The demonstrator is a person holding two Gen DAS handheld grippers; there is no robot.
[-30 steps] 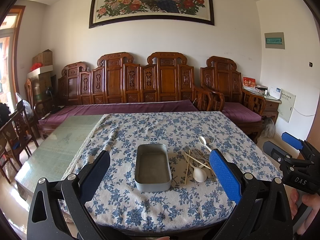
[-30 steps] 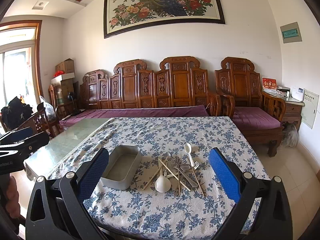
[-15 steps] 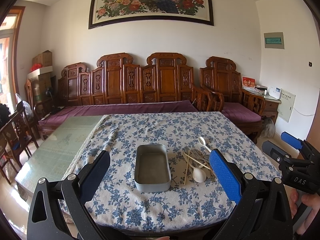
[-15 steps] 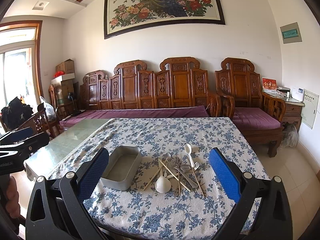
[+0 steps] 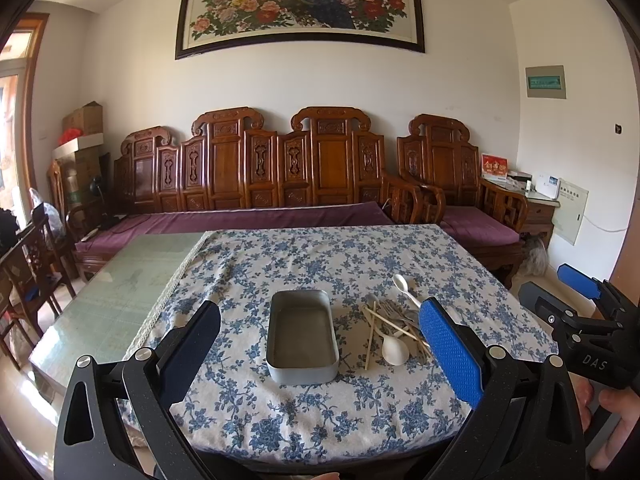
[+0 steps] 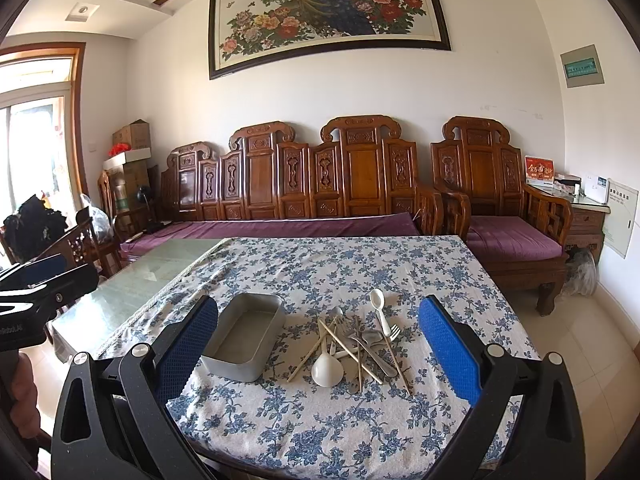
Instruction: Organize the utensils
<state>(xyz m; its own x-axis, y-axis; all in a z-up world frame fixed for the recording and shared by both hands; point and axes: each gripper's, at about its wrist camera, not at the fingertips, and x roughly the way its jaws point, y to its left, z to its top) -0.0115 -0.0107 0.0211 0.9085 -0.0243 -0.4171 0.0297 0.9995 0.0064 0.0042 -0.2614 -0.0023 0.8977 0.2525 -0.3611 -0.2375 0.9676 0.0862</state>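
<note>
Utensils (image 6: 356, 346) lie in a crossed heap mid-frame in my right view, dead ahead between the right gripper (image 6: 318, 354) jaws, just right of the empty tin (image 6: 244, 336) on the desk (image 6: 320, 432). Both jaws wide open, empty; left gripper (image 5: 320, 354) faces the tin, so right is nearer. Long axes mostly run away from me.

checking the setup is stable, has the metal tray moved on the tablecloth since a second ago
No. In the left wrist view the metal tray sits in the same spot beside the utensil pile on the tablecloth, same orientation.
</note>
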